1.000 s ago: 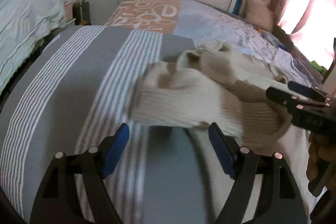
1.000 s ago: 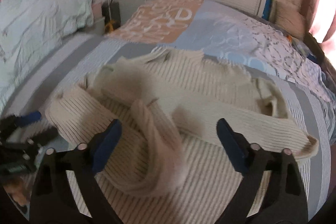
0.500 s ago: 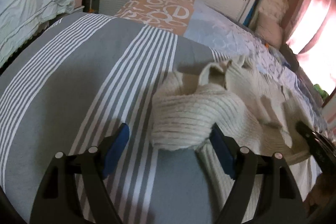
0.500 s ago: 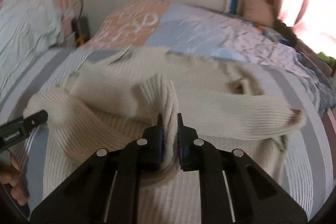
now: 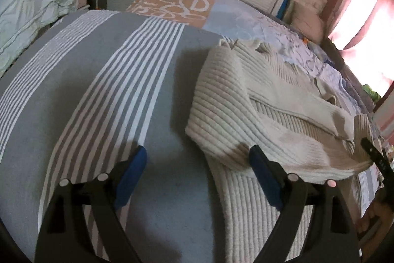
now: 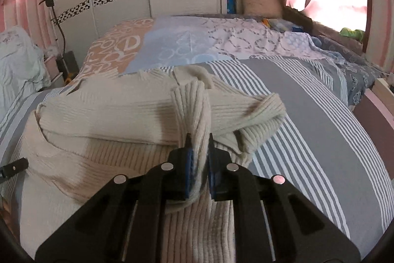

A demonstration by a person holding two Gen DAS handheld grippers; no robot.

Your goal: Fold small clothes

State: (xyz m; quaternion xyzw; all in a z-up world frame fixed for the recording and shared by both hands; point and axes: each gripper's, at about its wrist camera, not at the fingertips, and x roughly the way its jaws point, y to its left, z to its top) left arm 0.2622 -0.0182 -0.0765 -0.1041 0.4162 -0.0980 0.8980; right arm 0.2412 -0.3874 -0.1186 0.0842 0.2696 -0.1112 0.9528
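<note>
Sweater [image 6: 103, 130] lies on the striped bed [image 6: 320, 130]; right tool [image 6: 199, 154] pinches a sleeve, likely to fold it across; left tool [image 5: 197, 171] gapes empty near its left edge

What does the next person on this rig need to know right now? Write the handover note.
Left tool: open, empty, low over the striped bedcover, beside the sweater's left edge.
Right tool: shut on a bunched fold of the cream sweater, near the middle.
Sweater: lies on the bedcover; one sleeve is folded across the body, its cuff reaching the right side.
Done: that sleeve fold, and the left side looks turned in.
Left: lay down the pinched fold, then probably fold the body over and smooth it flat.
</note>
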